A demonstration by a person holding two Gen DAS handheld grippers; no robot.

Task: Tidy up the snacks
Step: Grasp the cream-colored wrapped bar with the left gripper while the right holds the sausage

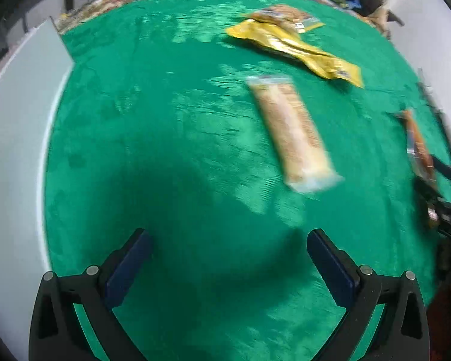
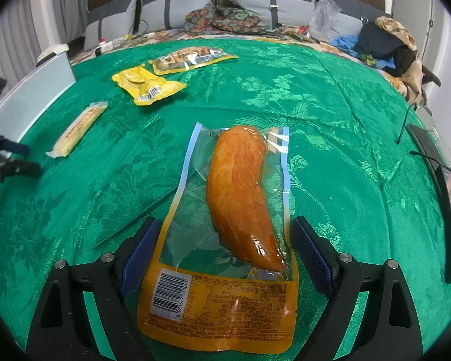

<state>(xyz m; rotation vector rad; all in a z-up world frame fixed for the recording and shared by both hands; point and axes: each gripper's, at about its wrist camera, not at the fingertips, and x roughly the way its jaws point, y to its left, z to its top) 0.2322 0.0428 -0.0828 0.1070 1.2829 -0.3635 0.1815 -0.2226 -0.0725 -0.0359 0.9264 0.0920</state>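
Note:
Snacks lie on a green cloth (image 2: 330,126). A clear and orange vacuum pack holding an orange meat piece (image 2: 240,198) lies between the open jaws of my right gripper (image 2: 225,240), fingers on either side, not closed on it. The same pack shows edge-on in the left wrist view (image 1: 418,144). A long beige bar (image 1: 291,132) (image 2: 78,129) lies ahead and right of my open, empty left gripper (image 1: 228,252). A yellow packet (image 1: 297,48) (image 2: 147,85) and a printed snack bag (image 1: 282,15) (image 2: 192,57) lie farther back.
A pale grey panel (image 1: 18,126) (image 2: 30,96) borders the cloth on the left. Dark devices with cables (image 2: 448,192) sit at the right edge. Pillows, clothes and bags (image 2: 375,39) are piled behind. The left gripper shows in the right wrist view (image 2: 6,159).

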